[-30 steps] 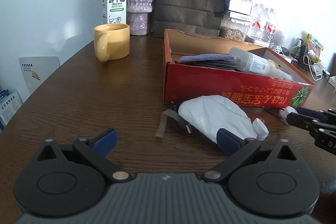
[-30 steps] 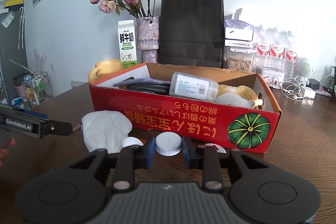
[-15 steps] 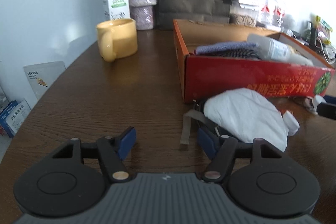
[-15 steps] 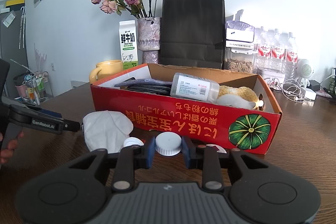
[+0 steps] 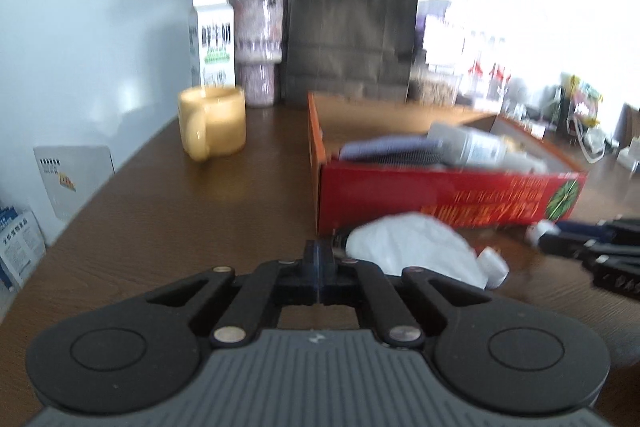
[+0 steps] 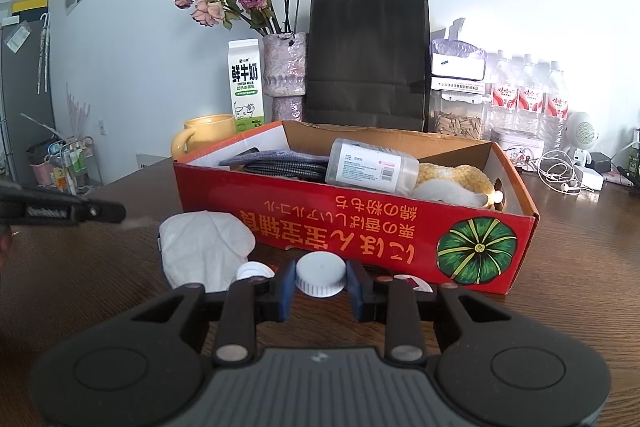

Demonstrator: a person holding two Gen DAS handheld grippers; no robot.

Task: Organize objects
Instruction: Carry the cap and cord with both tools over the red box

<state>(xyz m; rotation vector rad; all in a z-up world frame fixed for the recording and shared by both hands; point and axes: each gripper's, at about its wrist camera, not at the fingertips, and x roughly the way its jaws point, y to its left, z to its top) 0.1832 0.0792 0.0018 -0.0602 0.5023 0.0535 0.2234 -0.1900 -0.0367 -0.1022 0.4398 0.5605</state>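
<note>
Right gripper [image 6: 320,285] jaws closed on small white ribbed plastic cap [image 6: 320,273]: light, stiff, slippery, best pinched across the rim. Left gripper [image 5: 316,267] jaws fully together, perhaps on the strap of soft white cloth mask [image 5: 416,247], blurred.

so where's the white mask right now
In the right wrist view the mask lies on the table, lower left, just in front of the red box beside a small cap.

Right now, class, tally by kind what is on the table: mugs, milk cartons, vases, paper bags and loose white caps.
Yellow mug: 1
Milk carton: 1
Vase: 1
Black paper bag: 1
White caps: 2
Total: 6
</note>
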